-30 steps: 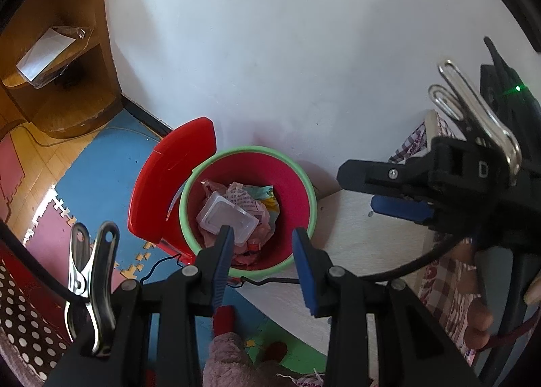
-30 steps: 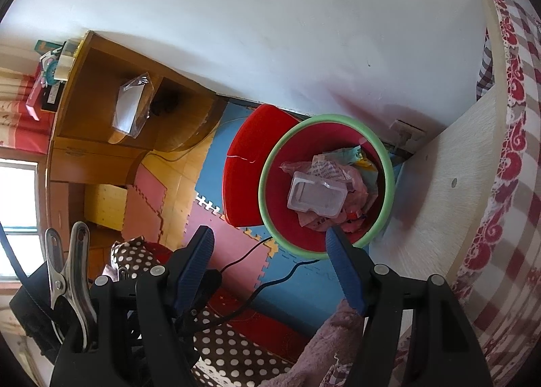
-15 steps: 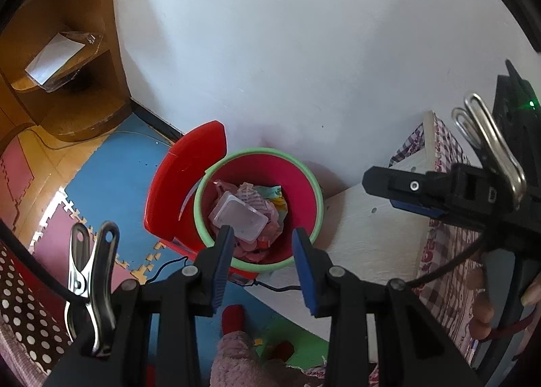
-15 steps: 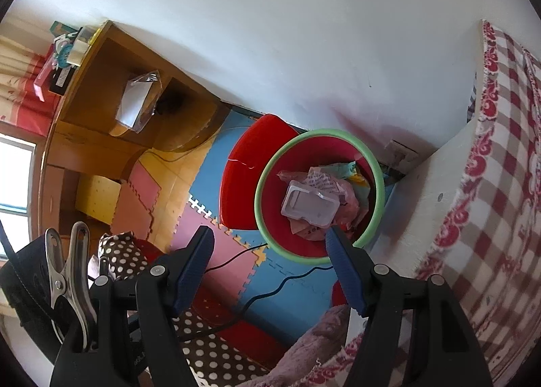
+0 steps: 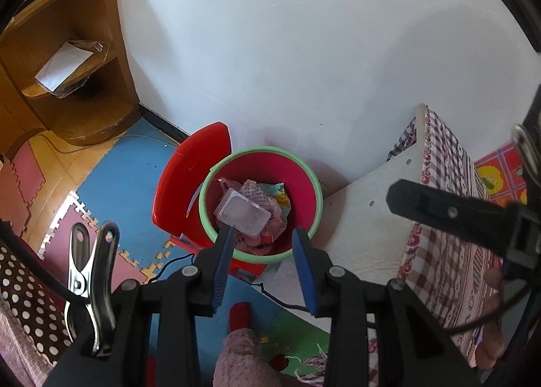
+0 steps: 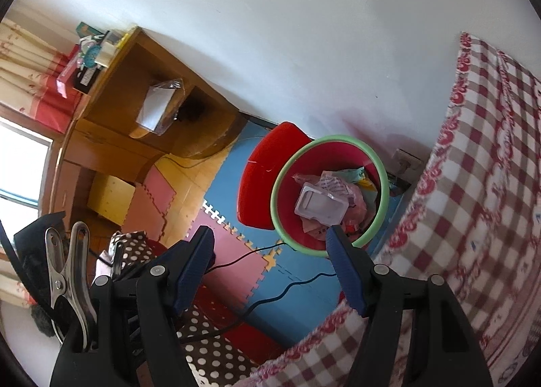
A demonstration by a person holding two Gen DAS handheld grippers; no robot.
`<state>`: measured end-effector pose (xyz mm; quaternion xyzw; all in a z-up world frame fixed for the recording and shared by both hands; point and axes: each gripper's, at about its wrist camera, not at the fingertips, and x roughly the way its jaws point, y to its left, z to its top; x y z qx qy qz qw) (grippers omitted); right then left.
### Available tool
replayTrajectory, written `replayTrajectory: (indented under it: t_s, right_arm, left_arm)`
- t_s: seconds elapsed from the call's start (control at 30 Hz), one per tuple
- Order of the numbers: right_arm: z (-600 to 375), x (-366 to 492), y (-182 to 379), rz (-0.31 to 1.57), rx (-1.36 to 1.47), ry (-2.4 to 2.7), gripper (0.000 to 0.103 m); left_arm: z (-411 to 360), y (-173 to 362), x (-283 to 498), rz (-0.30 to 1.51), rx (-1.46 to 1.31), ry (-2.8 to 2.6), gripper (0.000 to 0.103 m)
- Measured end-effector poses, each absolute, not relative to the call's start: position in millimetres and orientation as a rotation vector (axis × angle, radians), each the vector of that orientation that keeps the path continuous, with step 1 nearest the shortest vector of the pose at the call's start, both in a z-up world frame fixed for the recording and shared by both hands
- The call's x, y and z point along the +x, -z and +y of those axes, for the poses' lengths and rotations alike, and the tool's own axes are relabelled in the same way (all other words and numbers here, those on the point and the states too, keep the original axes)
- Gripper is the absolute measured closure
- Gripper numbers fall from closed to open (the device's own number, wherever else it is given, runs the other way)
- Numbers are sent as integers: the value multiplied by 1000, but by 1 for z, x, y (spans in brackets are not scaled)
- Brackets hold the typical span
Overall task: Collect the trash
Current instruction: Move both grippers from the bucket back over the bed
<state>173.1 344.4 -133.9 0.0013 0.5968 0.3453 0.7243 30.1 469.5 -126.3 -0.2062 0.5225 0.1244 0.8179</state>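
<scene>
While both hand-held grippers (image 5: 263, 262) (image 6: 270, 265) gape empty, clear tray (image 5: 242, 212) lies slantwise atop bin (image 5: 260, 150).

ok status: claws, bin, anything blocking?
Left claw open, empty. Right claw open, empty. Clear plastic tray sits atop trash in the red bin. Nothing between claws and bin.

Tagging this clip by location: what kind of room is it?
Most likely a bedroom in a home. A bed with a checked cover stands against the wall, foam puzzle mats cover the floor, and a wooden shelf unit fills the corner. A red bin full of trash sits beside the bed.
</scene>
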Motion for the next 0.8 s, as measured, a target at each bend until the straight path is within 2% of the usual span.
replayTrajectory:
  t_s: [0.8]
  right_arm:
    - [274, 58, 87, 1258, 24, -917, 33]
  left_arm:
    - [421, 73, -71, 1081, -397, -436, 67]
